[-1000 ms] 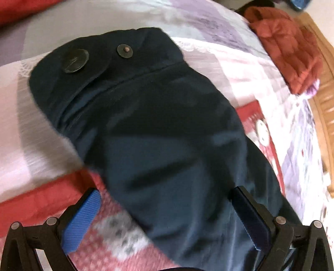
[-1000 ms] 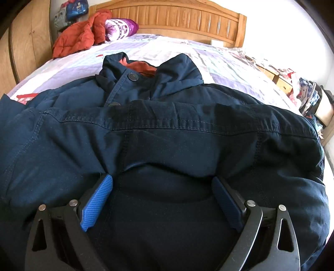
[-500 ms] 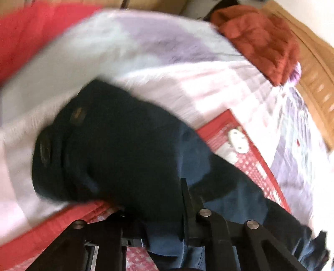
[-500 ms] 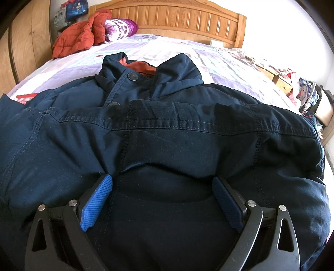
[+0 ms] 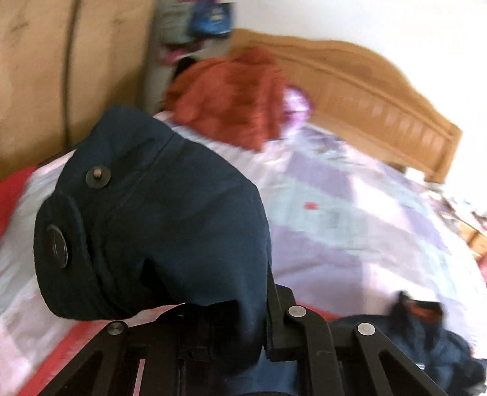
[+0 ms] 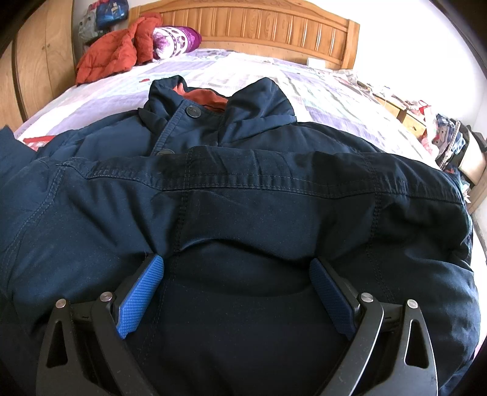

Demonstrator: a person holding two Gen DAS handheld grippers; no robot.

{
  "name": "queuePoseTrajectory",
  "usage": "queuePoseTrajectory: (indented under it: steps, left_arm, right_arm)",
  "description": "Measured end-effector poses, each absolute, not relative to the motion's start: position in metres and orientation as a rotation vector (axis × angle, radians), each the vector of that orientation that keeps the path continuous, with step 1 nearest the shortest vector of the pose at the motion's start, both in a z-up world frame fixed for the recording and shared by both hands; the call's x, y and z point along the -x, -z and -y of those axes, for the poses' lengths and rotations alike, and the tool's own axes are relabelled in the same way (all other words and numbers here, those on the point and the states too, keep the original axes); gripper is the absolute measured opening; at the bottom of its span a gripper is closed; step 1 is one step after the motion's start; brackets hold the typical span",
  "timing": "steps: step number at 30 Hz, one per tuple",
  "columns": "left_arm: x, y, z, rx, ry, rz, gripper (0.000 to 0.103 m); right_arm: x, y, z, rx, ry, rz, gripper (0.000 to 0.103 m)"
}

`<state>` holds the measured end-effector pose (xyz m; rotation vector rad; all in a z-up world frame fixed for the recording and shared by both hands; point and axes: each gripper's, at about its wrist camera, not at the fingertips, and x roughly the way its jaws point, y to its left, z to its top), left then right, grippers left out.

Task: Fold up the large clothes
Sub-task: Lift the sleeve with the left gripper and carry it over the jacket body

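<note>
At twelve o'clock our left gripper (image 5: 243, 332) pinches the jacket's sleeve (image 5: 158, 219); our right gripper (image 6: 234, 292), jaws spread, rests on the jacket (image 6: 243, 219). Heavy cloth might slip free.

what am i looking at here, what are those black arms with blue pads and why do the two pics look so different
There is no robot here. A person holds a hand-held two-finger claw in each hand, and a wide-angle camera on each one looks forward along its fingers. That gives two pictures of the same bed.

The left claw's picture is blurred. The left claw is shut on the cuffed sleeve end with round dark buttons and holds it above the lilac and white patchwork quilt.

The right claw's picture is sharp. The right claw is open, its blue ribbed pads spread apart against the dark navy cotton jacket, which lies across the quilt with its collar towards the wooden slatted headboard. A crumpled orange-red puffer jacket lies near the headboard.
</note>
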<state>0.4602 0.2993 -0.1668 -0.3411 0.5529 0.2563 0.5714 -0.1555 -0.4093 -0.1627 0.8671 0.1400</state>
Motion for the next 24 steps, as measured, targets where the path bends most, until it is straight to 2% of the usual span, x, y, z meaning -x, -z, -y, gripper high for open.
queuePoseTrajectory:
  steps: [5, 8, 10, 13, 17, 21, 24]
  left_arm:
    - [-0.476, 0.143, -0.197, 0.275, -0.080, -0.535, 0.015]
    - [-0.484, 0.151, -0.136, 0.230, 0.020, -0.557, 0.015]
    - [-0.487, 0.161, -0.095, 0.204, 0.092, -0.583, 0.015]
    - [-0.493, 0.186, -0.028, 0.150, 0.189, -0.637, 0.015]
    - [-0.501, 0.249, 0.060, 0.063, 0.286, -0.778, 0.015]
    - [-0.496, 0.313, 0.110, -0.043, 0.276, -0.895, 0.016]
    - [-0.482, 0.329, 0.134, -0.122, 0.262, -0.890, 0.020]
  right_arm:
    - [-0.579, 0.407, 0.154, 0.166, -0.136, -0.906, 0.098]
    - [-0.586, 0.392, 0.161, 0.137, -0.170, -0.959, 0.098]
    - [-0.578, 0.373, 0.175, 0.110, -0.169, -0.922, 0.098]
    - [-0.561, 0.344, 0.208, 0.076, -0.153, -0.841, 0.098]
    - [-0.541, 0.325, 0.265, 0.030, -0.097, -0.822, 0.098]
    - [-0.524, 0.323, 0.314, -0.006, -0.058, -0.849, 0.098]
    - [-0.515, 0.325, 0.339, -0.050, -0.059, -0.867, 0.098]
